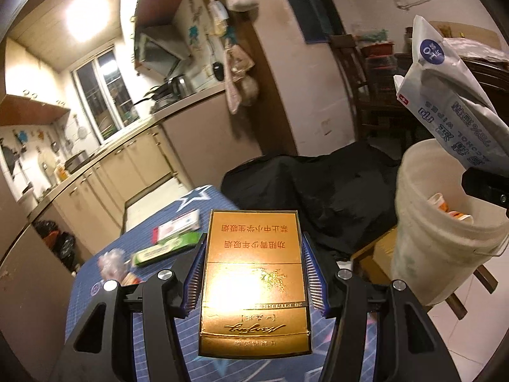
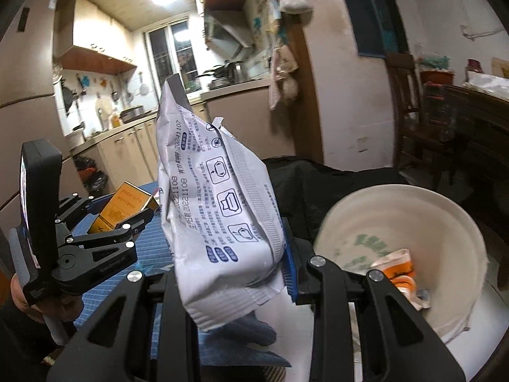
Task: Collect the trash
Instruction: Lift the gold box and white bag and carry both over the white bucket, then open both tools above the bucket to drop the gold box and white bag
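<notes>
- Grippers first: the left gripper [image 1: 254, 273] is clamped on a gold cigarette box [image 1: 254, 280]; the right gripper [image 2: 229, 254] is clamped on a white wipes packet [image 2: 216, 210].
- Blue star-patterned tablecloth [image 1: 178, 219] lies beneath, with a green carton [image 1: 165, 248] at 10 o'clock.
- A white bucket [image 1: 423, 232] holding scraps stands at 3 o'clock.
- Beyond, at 11 o'clock, are the kitchen counter [image 1: 133, 137] and window [image 1: 101, 95].

Bucket [image 2: 445, 210] mouth lies open; wrappers [image 2: 400, 267] sit low inside.
</notes>
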`<state>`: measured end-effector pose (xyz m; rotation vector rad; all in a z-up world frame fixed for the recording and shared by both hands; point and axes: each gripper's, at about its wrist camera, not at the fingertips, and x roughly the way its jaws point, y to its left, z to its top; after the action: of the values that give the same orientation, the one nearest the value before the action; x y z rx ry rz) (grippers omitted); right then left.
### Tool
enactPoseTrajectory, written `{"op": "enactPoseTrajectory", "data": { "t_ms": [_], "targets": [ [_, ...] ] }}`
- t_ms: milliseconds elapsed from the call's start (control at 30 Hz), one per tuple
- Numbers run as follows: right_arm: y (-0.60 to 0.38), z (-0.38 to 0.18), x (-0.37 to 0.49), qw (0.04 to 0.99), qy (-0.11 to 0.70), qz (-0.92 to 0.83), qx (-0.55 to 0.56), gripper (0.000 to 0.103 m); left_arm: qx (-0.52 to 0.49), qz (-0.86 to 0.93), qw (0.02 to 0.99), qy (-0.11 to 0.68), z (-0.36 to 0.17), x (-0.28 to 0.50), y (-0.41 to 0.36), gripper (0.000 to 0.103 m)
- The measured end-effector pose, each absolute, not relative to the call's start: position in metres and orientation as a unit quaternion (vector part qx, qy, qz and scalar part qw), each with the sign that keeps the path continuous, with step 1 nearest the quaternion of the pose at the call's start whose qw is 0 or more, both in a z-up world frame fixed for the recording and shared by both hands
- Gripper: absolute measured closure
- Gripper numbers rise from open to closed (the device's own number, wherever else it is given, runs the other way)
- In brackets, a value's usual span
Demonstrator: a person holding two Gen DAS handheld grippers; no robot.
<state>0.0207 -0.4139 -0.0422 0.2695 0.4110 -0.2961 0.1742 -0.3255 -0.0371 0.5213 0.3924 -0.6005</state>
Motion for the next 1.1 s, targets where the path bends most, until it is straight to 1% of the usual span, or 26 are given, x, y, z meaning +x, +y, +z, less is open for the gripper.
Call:
{"op": "enactPoseTrajectory", "data": {
  "t_ms": [400,667,867,1100],
  "targets": [
    [-0.462,-0.051,-0.019,0.945,0.191,-0.218,0.154,0.075,0.274,-0.358,0.875,0.176,-0.043,0.147,-0.404,0.046],
    [-0.490,-0.061,-0.046,0.929,0.193,-0.270,0.167,0.075,0.265,-0.430,0.840,0.196,-0.044,0.132,-0.458,0.046],
    [-0.511,-0.069,-0.059,0.911,0.211,-0.309,0.172,0.075,0.258,-0.482,0.810,0.212,-0.047,0.123,-0.495,0.046],
    [-0.533,-0.080,-0.063,0.894,0.226,-0.340,0.182,0.075,0.257,-0.527,0.775,0.237,-0.064,0.112,-0.530,0.046]
  ]
}}
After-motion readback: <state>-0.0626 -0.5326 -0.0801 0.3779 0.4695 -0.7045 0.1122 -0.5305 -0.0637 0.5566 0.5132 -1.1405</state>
